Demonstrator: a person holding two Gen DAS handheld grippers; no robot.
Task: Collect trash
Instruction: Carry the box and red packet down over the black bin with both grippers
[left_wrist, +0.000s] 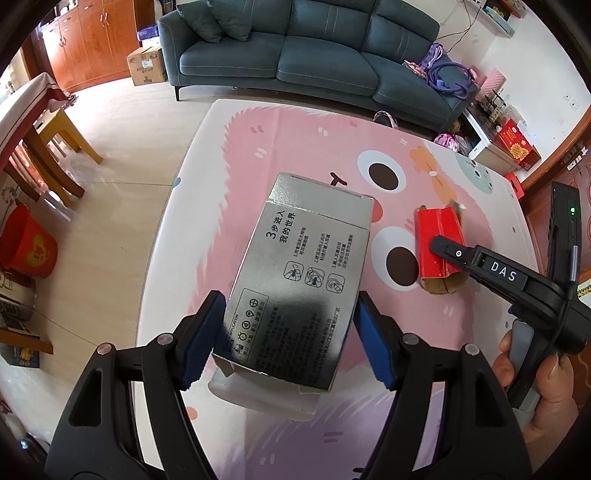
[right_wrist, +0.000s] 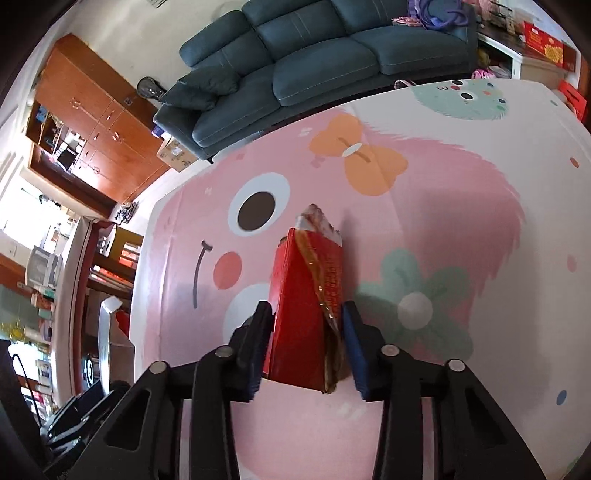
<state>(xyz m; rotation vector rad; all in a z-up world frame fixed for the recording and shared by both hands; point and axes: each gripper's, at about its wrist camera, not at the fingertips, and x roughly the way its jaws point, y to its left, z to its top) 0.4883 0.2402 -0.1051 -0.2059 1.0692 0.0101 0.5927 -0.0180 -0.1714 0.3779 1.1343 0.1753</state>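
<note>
Clamping silver box (left_wrist: 299, 280), left claw (left_wrist: 290, 339); red carton (right_wrist: 306, 314) torn.

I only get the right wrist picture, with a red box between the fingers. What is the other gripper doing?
Observer: The left gripper has a silver box between its pads; I cannot tell if it is squeezing.
Operator: Is that near my red box?
Observer: Yes, the red box lies to the right of the silver box, on the same pink table.
Operator: Anywhere for trash?
Observer: A red bucket stands on the floor, left of the table.
</note>
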